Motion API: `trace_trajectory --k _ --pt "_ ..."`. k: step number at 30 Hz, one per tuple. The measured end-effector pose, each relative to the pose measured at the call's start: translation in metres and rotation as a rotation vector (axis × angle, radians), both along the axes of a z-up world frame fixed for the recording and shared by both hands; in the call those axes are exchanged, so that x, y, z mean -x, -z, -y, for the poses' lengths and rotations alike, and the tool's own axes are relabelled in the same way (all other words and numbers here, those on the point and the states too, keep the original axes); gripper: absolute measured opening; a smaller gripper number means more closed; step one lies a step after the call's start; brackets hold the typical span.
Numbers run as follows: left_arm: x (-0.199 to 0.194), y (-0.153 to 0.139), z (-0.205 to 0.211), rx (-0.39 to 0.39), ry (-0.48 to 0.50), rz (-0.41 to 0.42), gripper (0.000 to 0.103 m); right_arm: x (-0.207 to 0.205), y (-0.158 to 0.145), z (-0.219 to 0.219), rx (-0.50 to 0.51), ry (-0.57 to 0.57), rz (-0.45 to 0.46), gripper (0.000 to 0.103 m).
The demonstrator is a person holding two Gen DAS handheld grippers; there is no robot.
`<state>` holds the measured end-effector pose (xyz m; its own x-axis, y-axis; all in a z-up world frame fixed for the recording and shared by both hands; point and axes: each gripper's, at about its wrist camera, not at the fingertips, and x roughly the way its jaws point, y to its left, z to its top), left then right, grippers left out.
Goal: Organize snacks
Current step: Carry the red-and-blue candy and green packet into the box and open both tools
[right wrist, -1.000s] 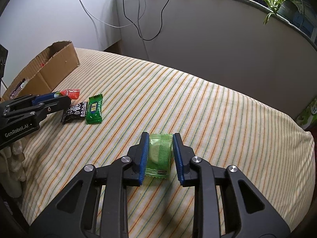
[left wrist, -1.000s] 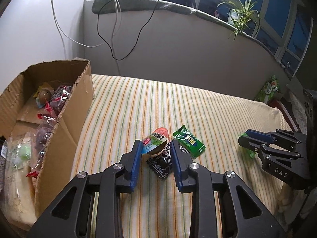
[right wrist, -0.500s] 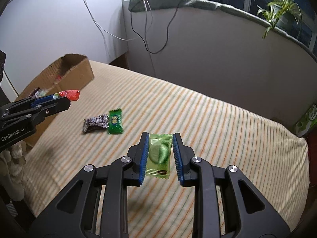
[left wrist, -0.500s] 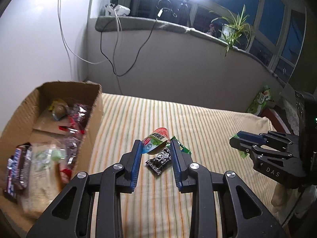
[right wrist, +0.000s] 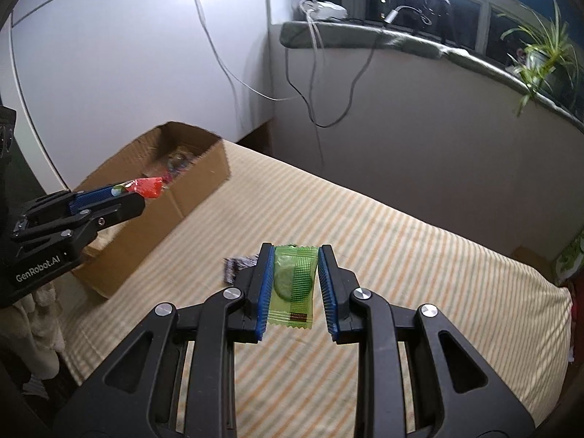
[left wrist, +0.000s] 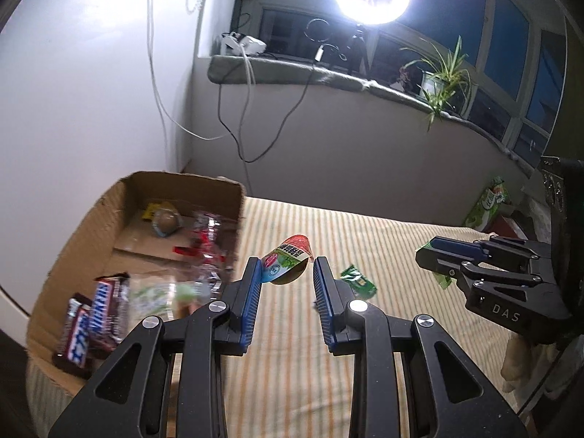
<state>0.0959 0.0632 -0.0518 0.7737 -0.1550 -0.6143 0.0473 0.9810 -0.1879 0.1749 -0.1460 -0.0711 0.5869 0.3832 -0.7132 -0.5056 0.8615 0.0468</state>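
Left hand-held gripper (left wrist: 286, 268): clamped on a small red-and-green jelly cup (left wrist: 288, 264), lifted above the striped bed (left wrist: 401, 248), just right of the cardboard box (left wrist: 120, 197). Seen from the right wrist view, same gripper (right wrist: 140, 197) with the red tip of the cup (right wrist: 148, 187) poking out over the box's near wall (right wrist: 189, 197).

Right hand-held gripper (right wrist: 294, 284): closed on a pale green wrapped snack (right wrist: 294, 284), pads pressing its two side edges, wrapper hanging upright above the bed (right wrist: 419, 262). From the left wrist view, only green wrapper edges visible around that gripper (left wrist: 434, 259).

Inside the box: two chocolate bars (left wrist: 91, 321) at the near end, clear-wrapped items (left wrist: 204, 233) in the middle, a round wrapped piece (left wrist: 164, 222) toward the far end.

Lying on the bed: a green candy packet (left wrist: 357, 279) just right of the left gripper's finger; a dark wrapped candy (right wrist: 237, 264) partly hidden behind the right gripper's left finger.
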Motion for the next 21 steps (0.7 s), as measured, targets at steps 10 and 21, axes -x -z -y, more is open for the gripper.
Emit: trace_trajectory --k 10,21 --pt "0.005 -0.002 -0.041 0.008 -0.06 0.01 0.028 0.002 -0.011 -0.05 -0.012 -0.072 0.012 0.025" --pt "0.011 0.001 -0.089 0.007 -0.131 0.006 0.027 -0.001 -0.015 -0.106 -0.034 -0.152 -0.005 0.025"
